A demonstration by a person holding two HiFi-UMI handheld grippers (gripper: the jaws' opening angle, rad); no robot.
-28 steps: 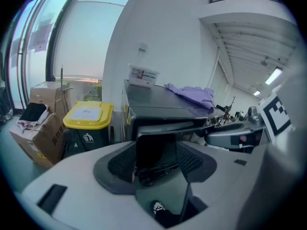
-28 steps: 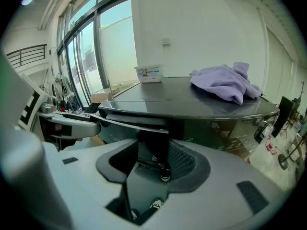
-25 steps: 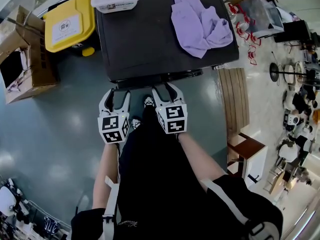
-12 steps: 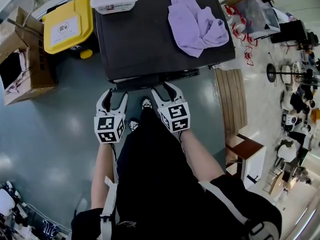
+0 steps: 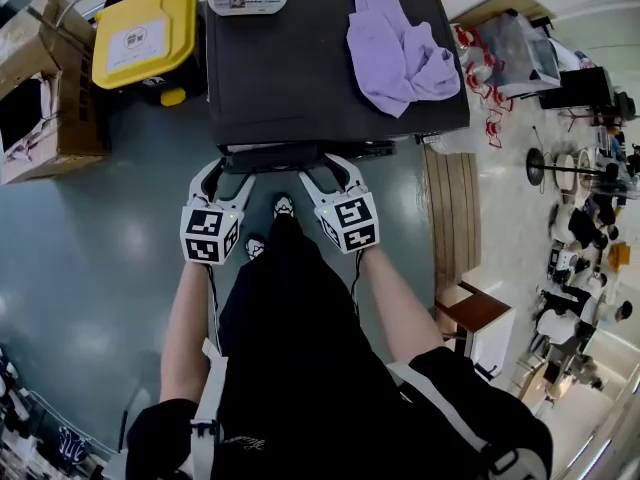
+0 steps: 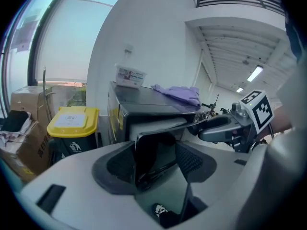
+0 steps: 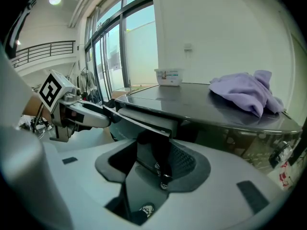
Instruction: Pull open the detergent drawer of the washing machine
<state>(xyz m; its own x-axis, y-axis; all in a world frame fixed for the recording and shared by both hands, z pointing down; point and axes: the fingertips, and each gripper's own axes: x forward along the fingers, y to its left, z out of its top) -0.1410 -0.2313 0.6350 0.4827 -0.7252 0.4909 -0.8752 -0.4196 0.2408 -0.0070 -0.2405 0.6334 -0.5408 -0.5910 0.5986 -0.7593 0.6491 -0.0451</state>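
Head view: detergent drawer [image 5: 270, 158], 12 o'clock, partly out of washing machine [image 5: 300, 68]. Left gripper [image 5: 225, 173] clamps its front. Right gripper [image 5: 330, 171] jaws, just widened, straddle it loosely; pull probably ending or being regripped.

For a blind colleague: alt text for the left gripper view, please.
The left gripper has its fingers either side of the detergent drawer's front, which juts from a washing machine. A purple cloth and white tub sit on top; a yellow-lidded bin stands left.
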